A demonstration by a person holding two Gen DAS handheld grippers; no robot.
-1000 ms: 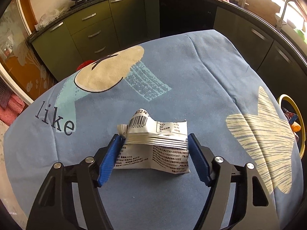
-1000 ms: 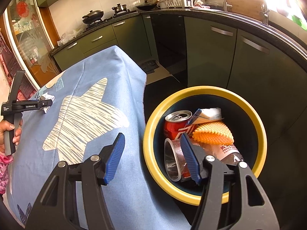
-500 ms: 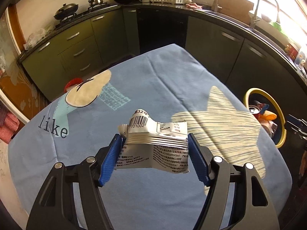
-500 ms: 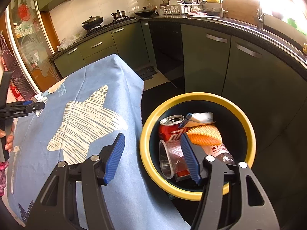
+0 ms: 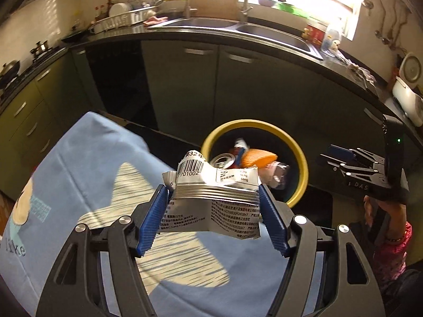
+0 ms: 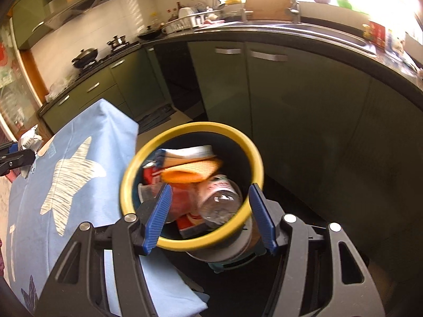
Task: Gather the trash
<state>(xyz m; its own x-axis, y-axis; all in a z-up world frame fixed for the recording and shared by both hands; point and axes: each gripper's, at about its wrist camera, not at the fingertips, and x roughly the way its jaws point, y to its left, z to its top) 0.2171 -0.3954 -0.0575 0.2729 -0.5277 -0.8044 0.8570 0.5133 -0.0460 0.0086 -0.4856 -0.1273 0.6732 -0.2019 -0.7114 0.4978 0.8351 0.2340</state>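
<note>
My left claw [image 5: 212,215] is clenched on a crumpled silver snack wrapper [image 5: 215,195], held in the air above the blue cloth of the tabletop [image 5: 87,174], with the yellow-rimmed bin [image 5: 301,163] on the floor just beyond it. My right claw [image 6: 208,215] is released and grasps nothing, hanging over the bin [image 6: 127,185], and only its view looks down on the clear bottle [image 6: 220,202] and orange sponge [image 6: 190,171] inside (the bin rim is blurred). The left view alone shows my right hand [image 5: 388,211] on its handle; the right view catches only the wrapper's tip [image 6: 30,138] at its left edge.
</note>
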